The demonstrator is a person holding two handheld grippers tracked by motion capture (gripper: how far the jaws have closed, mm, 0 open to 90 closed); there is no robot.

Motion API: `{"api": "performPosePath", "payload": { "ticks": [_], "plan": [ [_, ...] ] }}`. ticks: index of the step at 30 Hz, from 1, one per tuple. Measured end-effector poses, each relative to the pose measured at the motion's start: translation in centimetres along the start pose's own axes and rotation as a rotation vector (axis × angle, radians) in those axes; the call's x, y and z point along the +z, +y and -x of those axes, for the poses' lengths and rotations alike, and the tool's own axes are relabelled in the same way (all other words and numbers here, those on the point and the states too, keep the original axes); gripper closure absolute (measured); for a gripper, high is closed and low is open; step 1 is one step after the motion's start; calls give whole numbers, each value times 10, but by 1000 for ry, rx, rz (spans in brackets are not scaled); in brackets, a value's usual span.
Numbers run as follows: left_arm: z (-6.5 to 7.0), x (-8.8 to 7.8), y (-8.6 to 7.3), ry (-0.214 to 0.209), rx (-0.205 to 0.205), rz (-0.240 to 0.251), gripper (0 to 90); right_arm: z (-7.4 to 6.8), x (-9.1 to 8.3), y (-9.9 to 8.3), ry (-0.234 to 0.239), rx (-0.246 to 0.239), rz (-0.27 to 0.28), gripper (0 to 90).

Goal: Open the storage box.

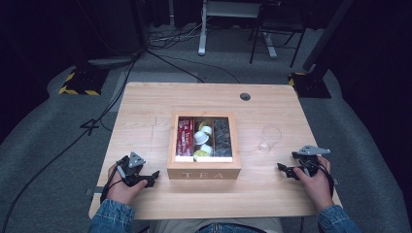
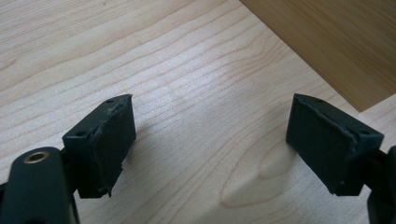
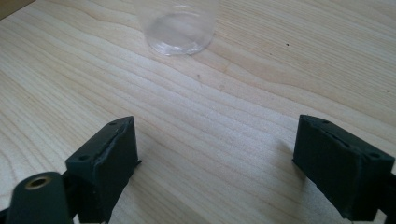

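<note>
A wooden tea box (image 1: 204, 171) marked TEA stands open at the table's middle, with red packets (image 1: 185, 137), white and yellow capsules (image 1: 202, 138) and dark capsules (image 1: 223, 137) in its three compartments. A clear plastic cup (image 1: 269, 138) stands upright to its right; its base (image 3: 180, 28) lies ahead of my right gripper. My left gripper (image 1: 154, 177) rests open on the table just left of the box, whose side (image 2: 336, 42) is ahead at the right. My right gripper (image 1: 283, 170) is open near the front right, below the cup. Nothing sits between either pair of jaws.
The light wooden table (image 1: 141, 111) has a round cable hole (image 1: 245, 96) at the back. Beyond it the grey floor holds cables, stand bases (image 1: 80, 80) and a chair frame (image 1: 274, 34).
</note>
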State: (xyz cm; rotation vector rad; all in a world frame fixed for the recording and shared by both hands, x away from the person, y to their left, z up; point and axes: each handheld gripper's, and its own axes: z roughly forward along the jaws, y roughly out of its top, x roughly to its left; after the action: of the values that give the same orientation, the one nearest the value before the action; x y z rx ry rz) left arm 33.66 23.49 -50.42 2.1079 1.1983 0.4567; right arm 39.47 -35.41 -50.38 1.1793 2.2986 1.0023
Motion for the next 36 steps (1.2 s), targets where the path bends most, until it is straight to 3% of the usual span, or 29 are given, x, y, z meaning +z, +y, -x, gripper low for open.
{"api": "performPosePath", "payload": {
  "ticks": [12,19,24,29,33,36],
  "plan": [
    [-1,-6,5,9,16,-13,239,0,0,0,-1,0,0,136],
    [2,-23,15,1,18,24,258,0,0,0,0,0,0,136],
    [8,-35,26,-15,58,39,256,0,0,0,-1,0,0,136],
    [12,-43,33,-22,71,55,260,0,0,0,0,0,0,136],
    [16,-49,38,-32,71,73,264,0,0,0,-1,0,1,136],
    [21,-54,42,-64,50,104,268,0,0,0,-1,0,0,136]
  ]
}}
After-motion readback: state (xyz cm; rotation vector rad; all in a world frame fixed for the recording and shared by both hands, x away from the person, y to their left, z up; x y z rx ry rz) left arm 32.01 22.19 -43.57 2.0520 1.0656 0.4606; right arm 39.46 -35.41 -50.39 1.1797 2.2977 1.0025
